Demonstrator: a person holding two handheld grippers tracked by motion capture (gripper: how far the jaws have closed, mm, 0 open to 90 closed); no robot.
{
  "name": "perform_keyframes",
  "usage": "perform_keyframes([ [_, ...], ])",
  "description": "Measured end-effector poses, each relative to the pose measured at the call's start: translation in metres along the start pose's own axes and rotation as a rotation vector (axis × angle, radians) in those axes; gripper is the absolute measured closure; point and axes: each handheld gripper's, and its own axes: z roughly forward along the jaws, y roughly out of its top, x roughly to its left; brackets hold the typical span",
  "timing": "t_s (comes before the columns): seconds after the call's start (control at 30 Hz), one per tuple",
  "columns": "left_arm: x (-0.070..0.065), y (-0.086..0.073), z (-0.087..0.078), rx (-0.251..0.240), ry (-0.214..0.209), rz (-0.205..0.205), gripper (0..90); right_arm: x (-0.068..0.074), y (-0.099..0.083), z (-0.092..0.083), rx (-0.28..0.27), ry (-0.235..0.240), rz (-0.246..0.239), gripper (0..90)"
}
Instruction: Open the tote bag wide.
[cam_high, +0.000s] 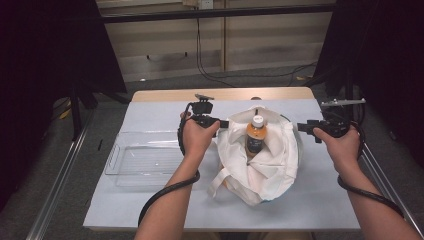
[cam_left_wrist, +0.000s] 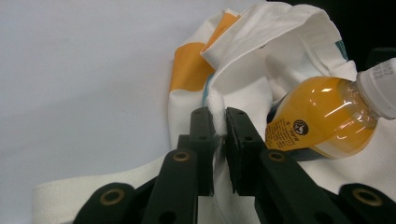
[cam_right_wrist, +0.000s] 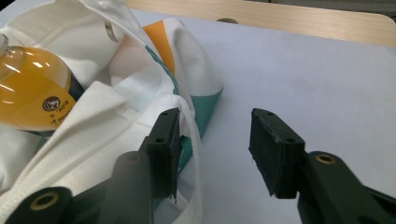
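At the left of the worktop (cam_high: 150, 210), on its pale cover, lay a clear plastic tray (cam_high: 137, 160), apart from both hands; just right of it the left gripper (cam_high: 223, 123) was clenched on the rim of the white tote bag (cam_high: 272, 165), a fold of the cloth pinched between its pads in the left gripper view, with an orange patch of the bag showing beyond the jaws; inside the open bag, near the middle of the worktop, stood a bottle of orange drink (cam_high: 256, 136) with a white cap, its neck leaning toward the far edge; the bag's handles trailed toward the person on the near side; at the right, the right gripper (cam_high: 302, 128) was released, its jaws well apart and gripping nothing, one pad just beside the bag's right rim, by a loose loop of white strap, and the other over bare worktop.
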Motion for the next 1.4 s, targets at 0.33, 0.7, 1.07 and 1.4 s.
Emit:
perform_keyframes([
  [0.33,0.000,0.000,0.000,0.003,0.000,0.004,81.9,0.008,0.007,0.007,0.017,0.006,-0.002,50.1],
  [0.7,0.002,-0.001,0.001,0.005,0.002,0.007,81.8,0.025,0.011,0.021,0.061,0.054,0.015,40.4],
  [1.07,0.005,0.001,0.005,0.027,0.035,0.034,81.9,0.026,0.007,0.037,0.092,0.067,0.049,60.4],
  [1.4,0.011,-0.001,0.007,0.030,0.036,0.026,82.0,0.025,0.006,0.040,0.099,0.076,0.025,80.1],
])
